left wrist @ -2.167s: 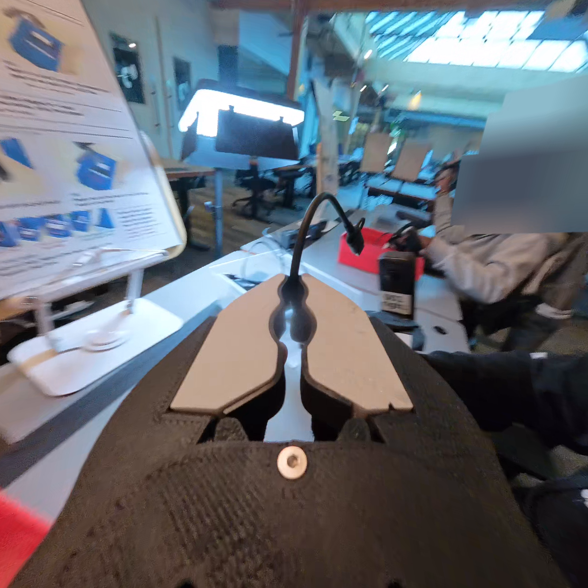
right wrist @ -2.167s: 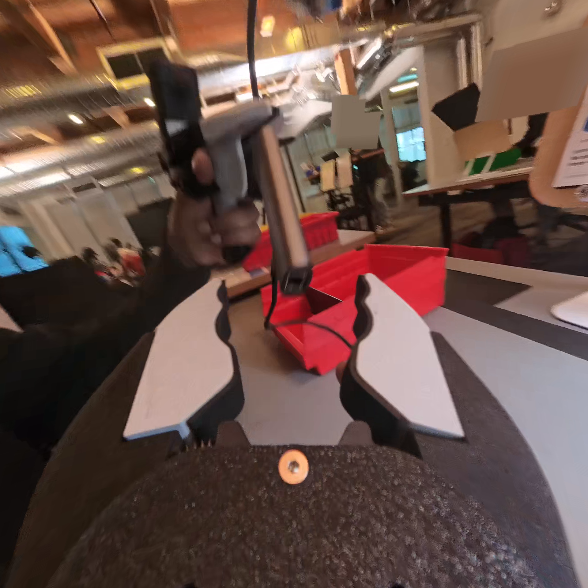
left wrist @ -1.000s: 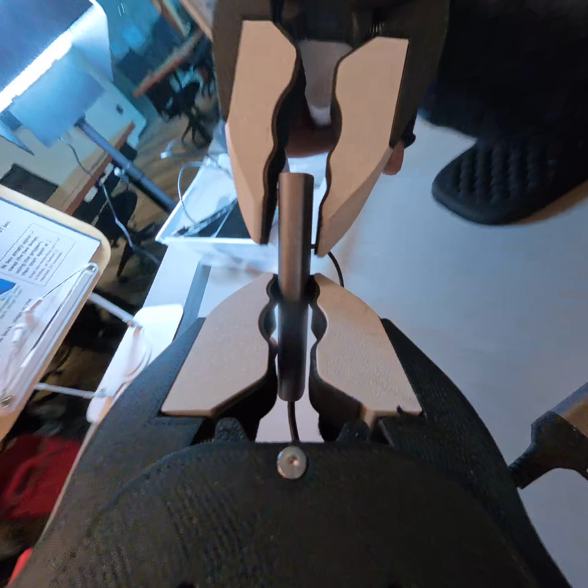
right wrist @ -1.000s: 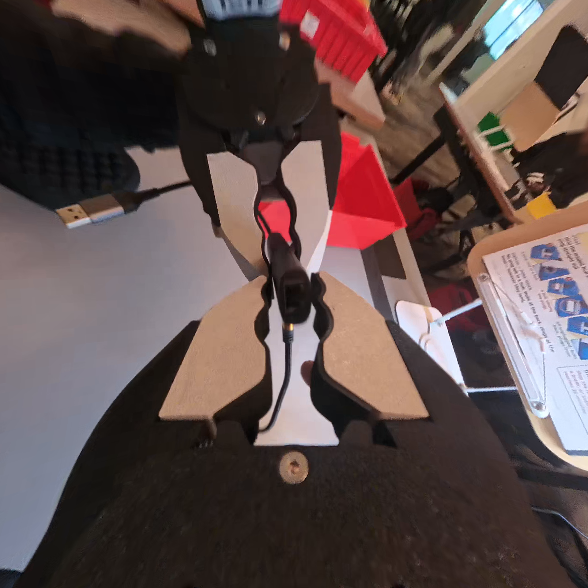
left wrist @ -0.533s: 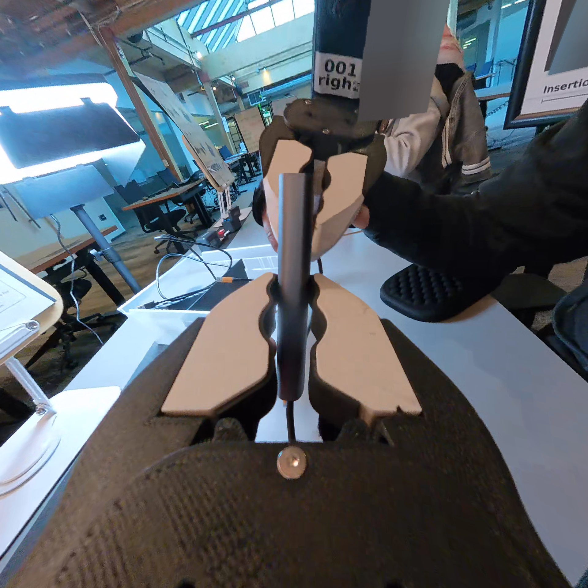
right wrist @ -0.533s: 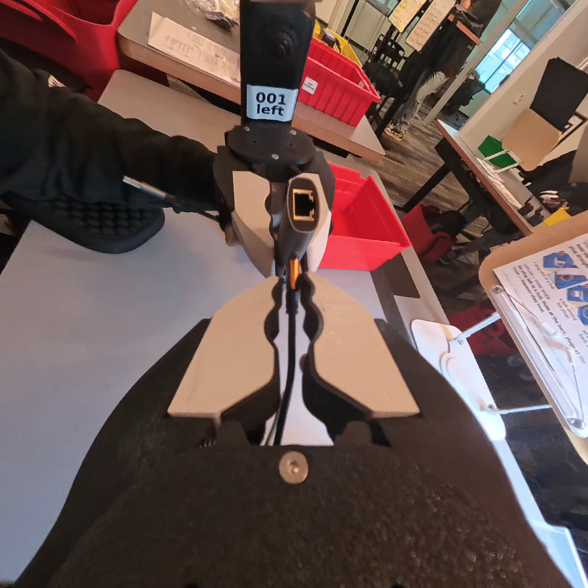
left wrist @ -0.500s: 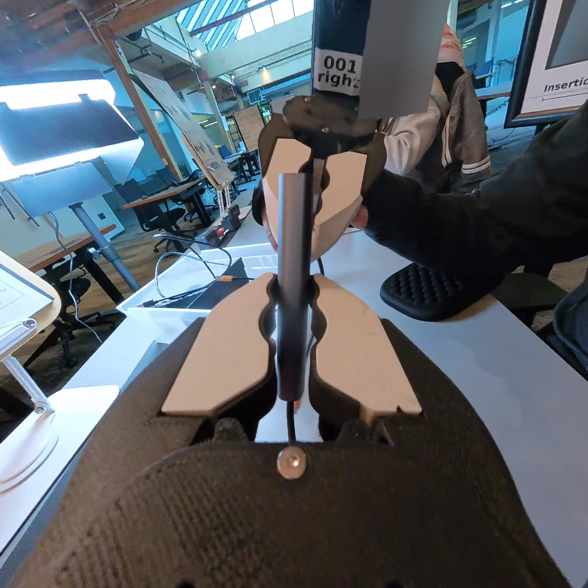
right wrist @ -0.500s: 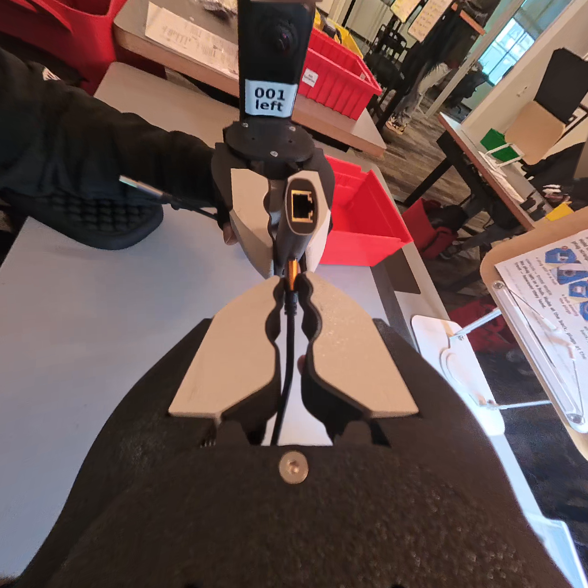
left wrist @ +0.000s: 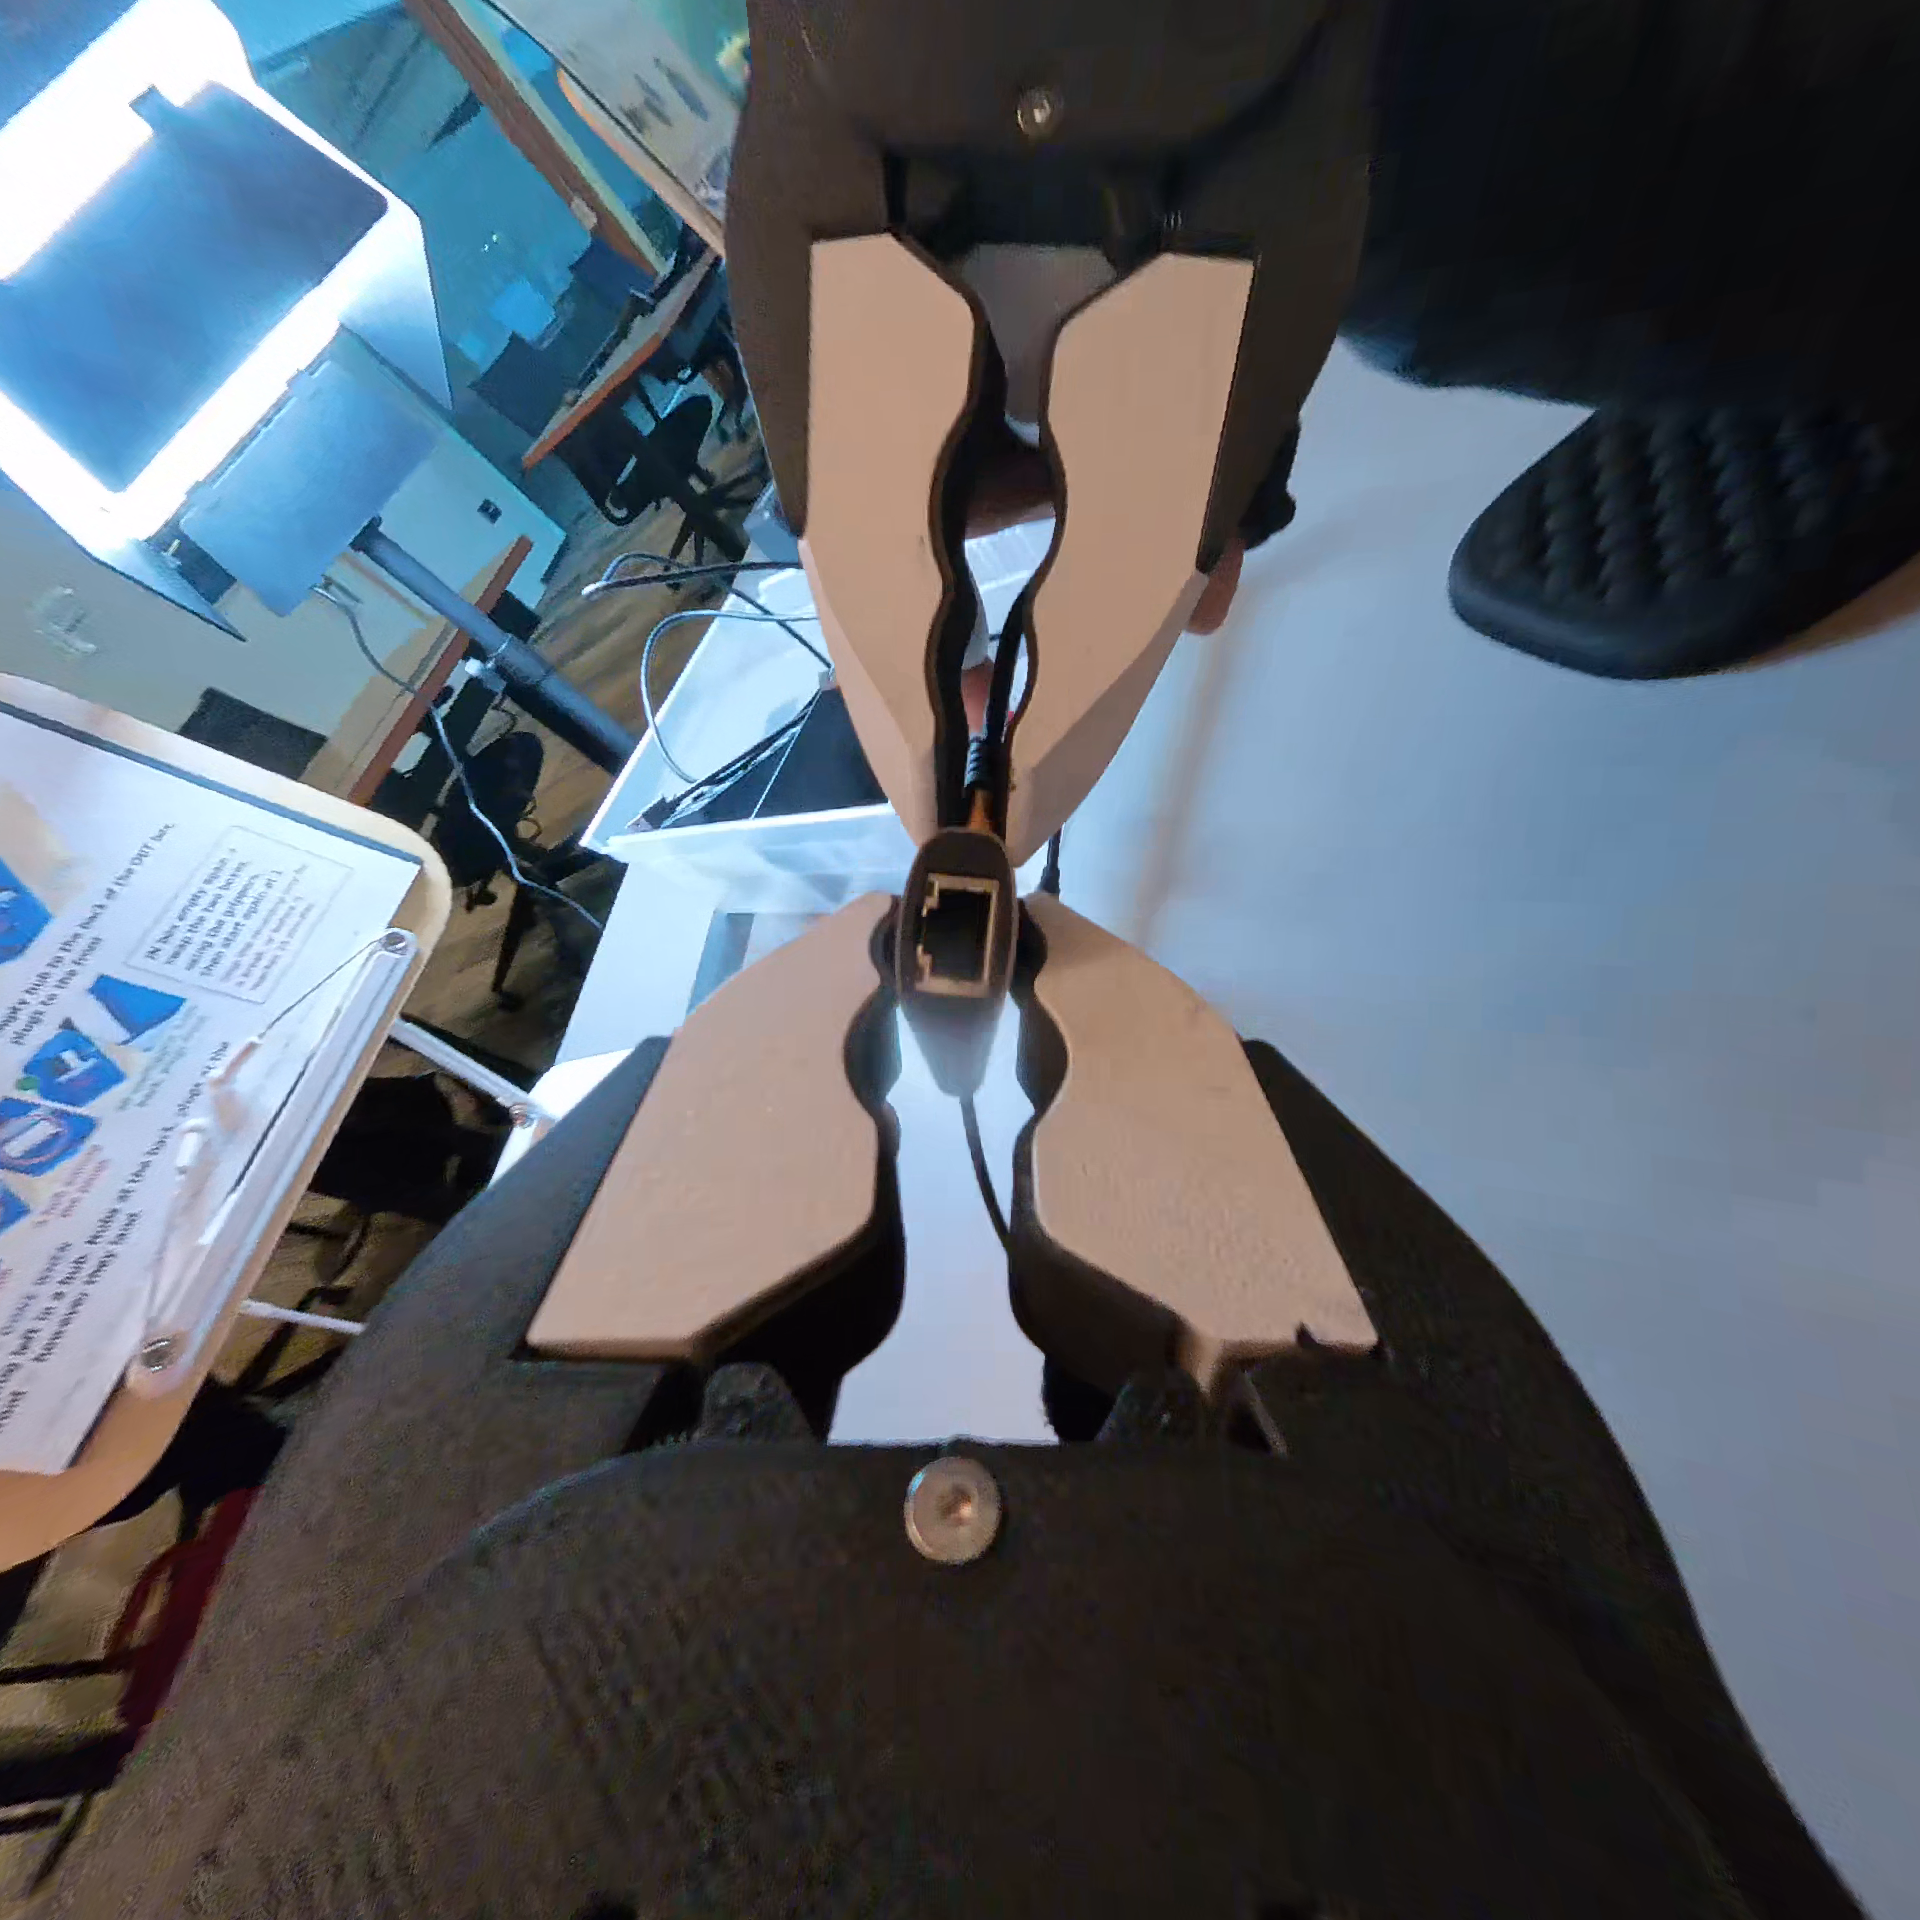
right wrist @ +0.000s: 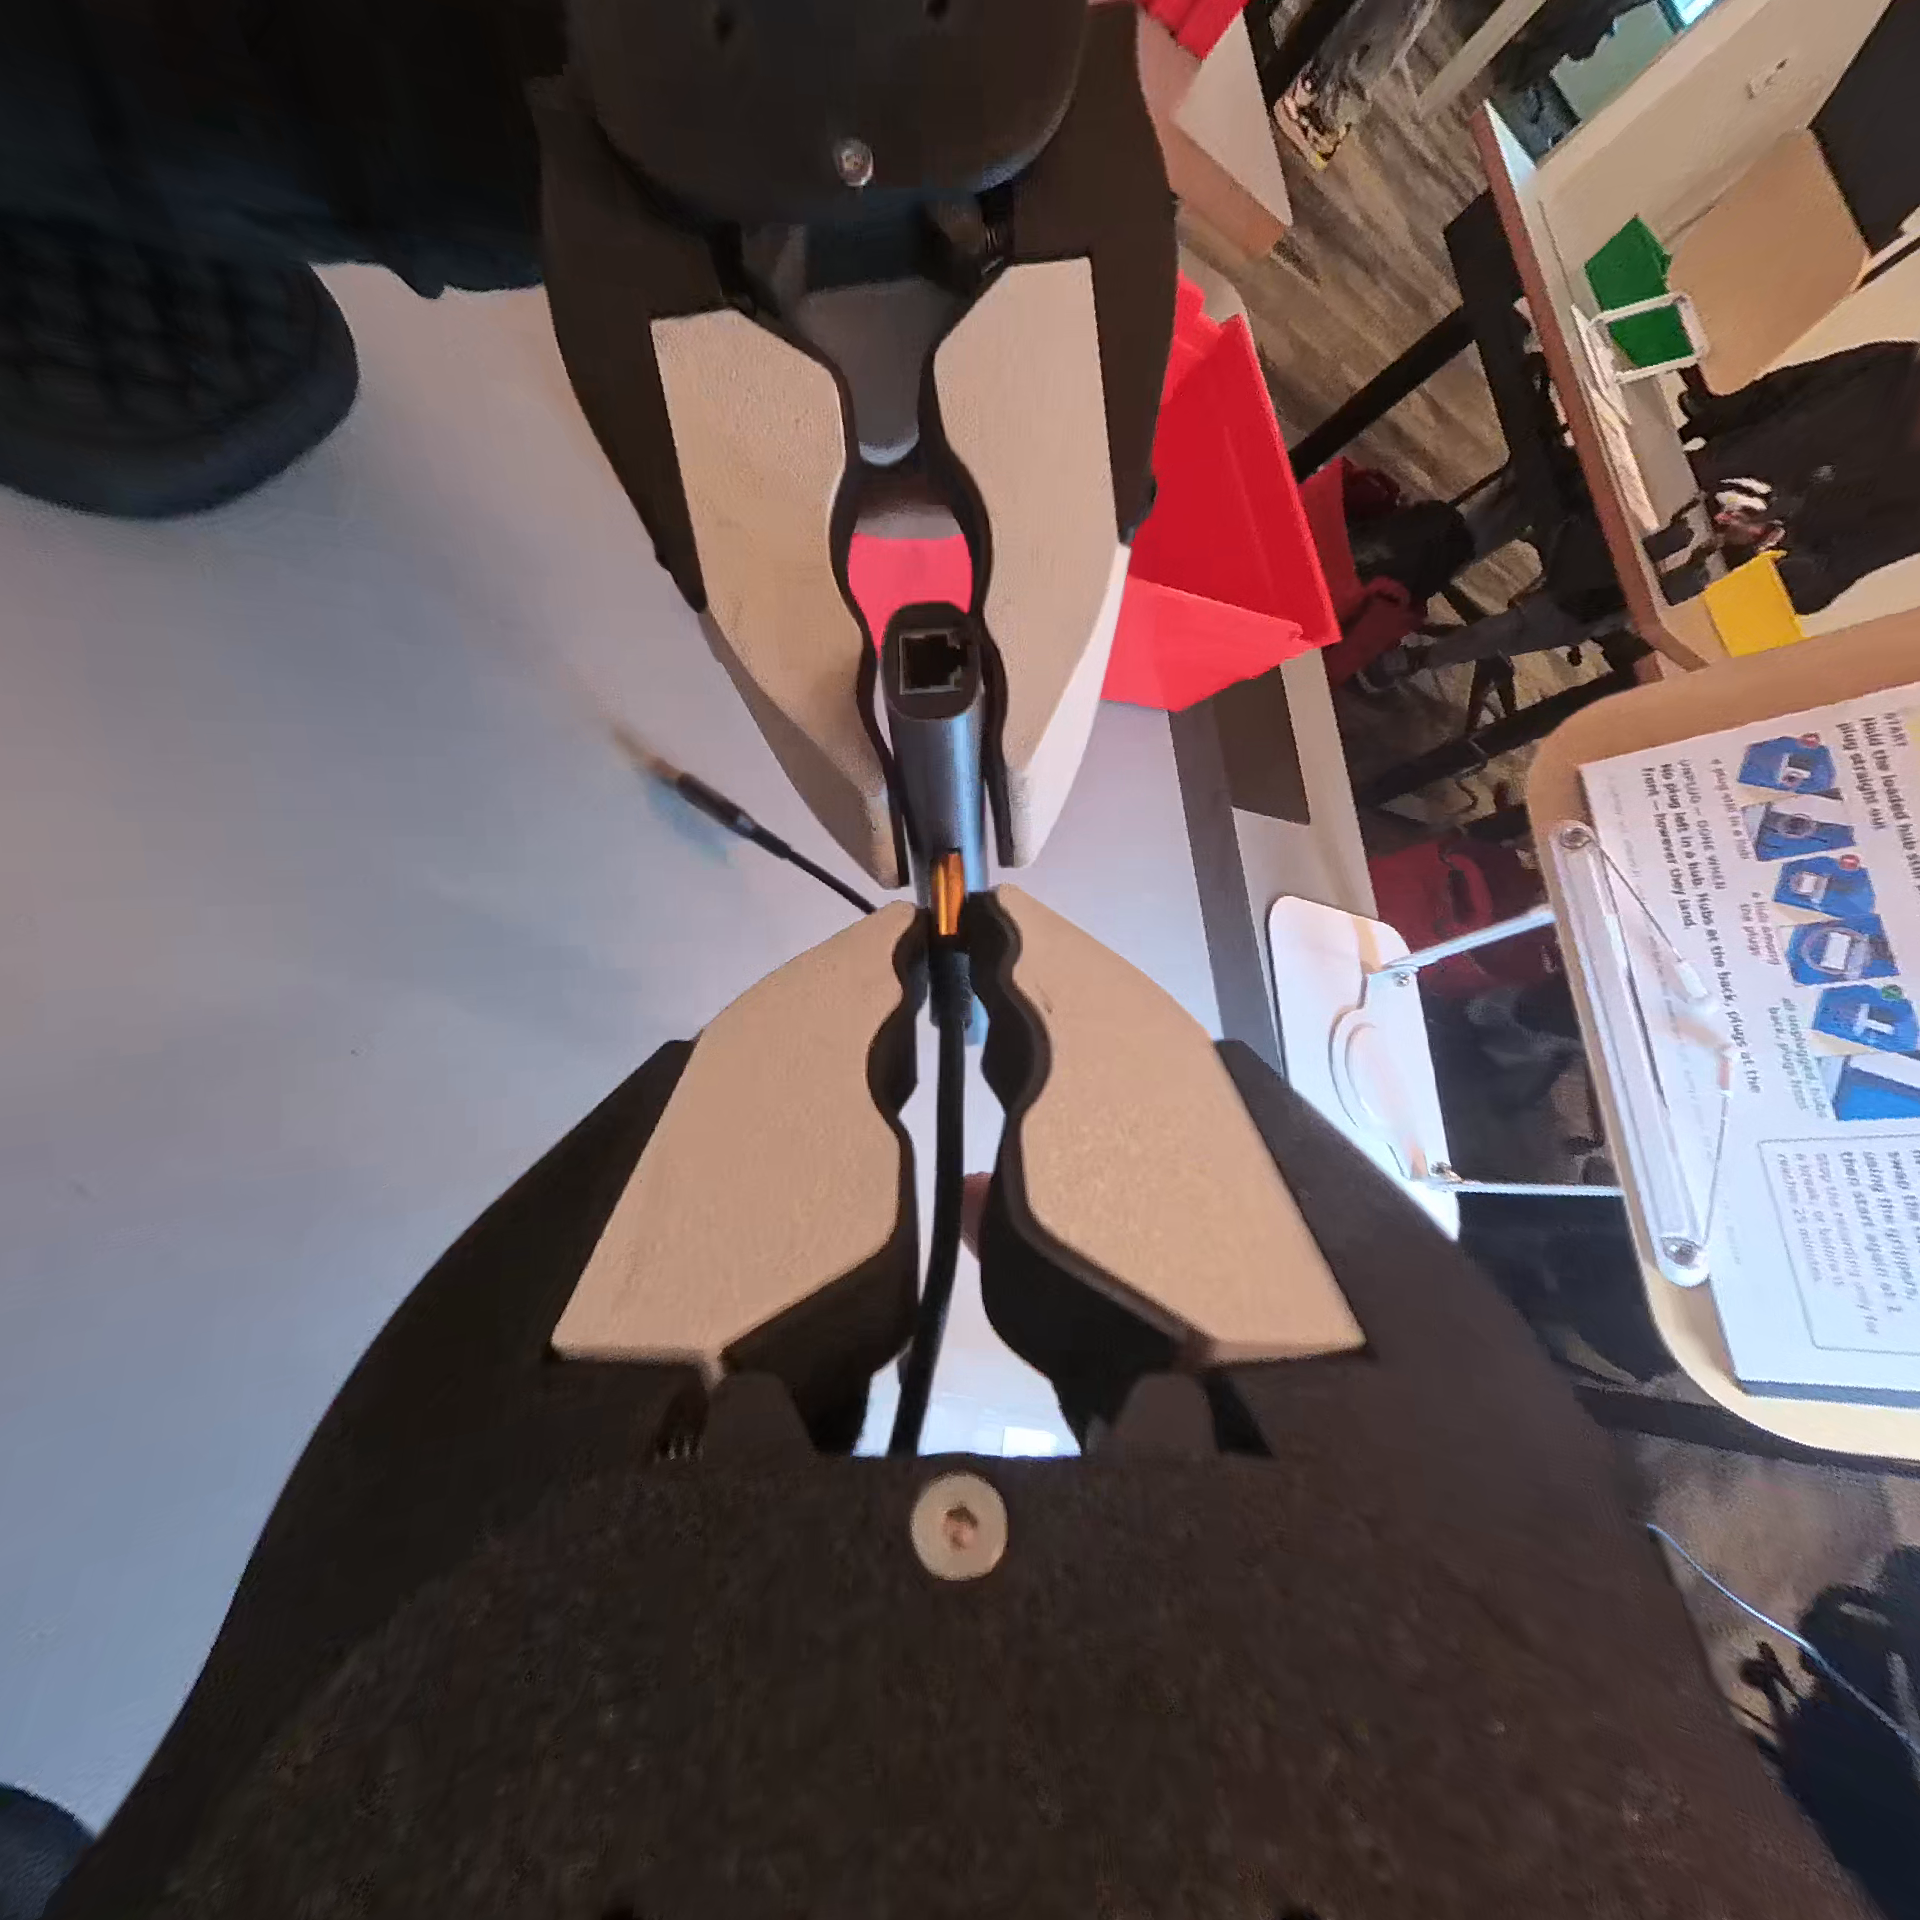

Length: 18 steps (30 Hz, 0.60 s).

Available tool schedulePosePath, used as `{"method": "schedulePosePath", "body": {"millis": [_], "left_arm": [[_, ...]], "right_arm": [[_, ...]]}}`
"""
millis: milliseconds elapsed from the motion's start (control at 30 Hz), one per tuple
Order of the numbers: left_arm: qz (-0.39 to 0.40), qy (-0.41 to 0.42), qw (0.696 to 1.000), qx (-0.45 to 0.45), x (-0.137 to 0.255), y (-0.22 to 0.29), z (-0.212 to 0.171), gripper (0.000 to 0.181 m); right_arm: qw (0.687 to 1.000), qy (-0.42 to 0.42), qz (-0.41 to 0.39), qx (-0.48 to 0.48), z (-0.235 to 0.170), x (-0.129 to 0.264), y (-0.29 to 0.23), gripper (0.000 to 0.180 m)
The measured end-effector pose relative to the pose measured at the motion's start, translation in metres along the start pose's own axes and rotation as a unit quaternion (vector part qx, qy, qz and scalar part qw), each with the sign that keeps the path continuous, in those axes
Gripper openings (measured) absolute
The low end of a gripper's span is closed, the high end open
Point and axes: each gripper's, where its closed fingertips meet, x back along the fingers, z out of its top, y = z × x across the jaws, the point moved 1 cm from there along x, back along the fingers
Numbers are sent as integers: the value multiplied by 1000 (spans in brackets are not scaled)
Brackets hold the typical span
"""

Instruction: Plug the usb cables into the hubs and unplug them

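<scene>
The 2 grippers are facing each other tip to tip above the white table (right wrist: 312, 831). The left gripper (left wrist: 954, 935) is clenching the grey hub (left wrist: 954, 940) betw. its fingertips, w/ the hub's square end port looking at the left wrist cam and its thin lead trailing back betw. the pads. In the right wrist view the same hub (right wrist: 935, 748) is lying lengthwise in the left gripper (right wrist: 940, 831).

The right gripper (right wrist: 951, 925) is squeezing a black usb cable (right wrist: 935, 1195) near its orange-collared plug (right wrist: 945, 906), w/ the plug meeting the hub's near end; can't tell how deep it's seated. From the left wrist view, the right gripper (left wrist: 982, 810) is pointing down at the hub, cable running up betw. its fingers.

A red bin (right wrist: 1226, 582) is sitting behind the left gripper. An instruction sheet on a stand (right wrist: 1766, 1039) is standing to the right, and a black padded rest (left wrist: 1704, 540) is lying on the table.
</scene>
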Motion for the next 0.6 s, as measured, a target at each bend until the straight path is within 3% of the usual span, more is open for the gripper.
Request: {"method": "schedulePosePath", "body": {"millis": [233, 300, 600], "left_arm": [[-13, 7, 1000, -19, 0, 6, 1, 18], [-11, 1, 1000, -26, 0, 6, 0, 18], [-16, -20, 999, -31, 4, 3, -4, 18]], "right_arm": [[999, -22, -12, 22, -4, -8, -3, 17], [999, -22, -6, 29, -4, -11, -6, 8], [1000, 1, 5, 4, -2, -13, -4, 8]]}}
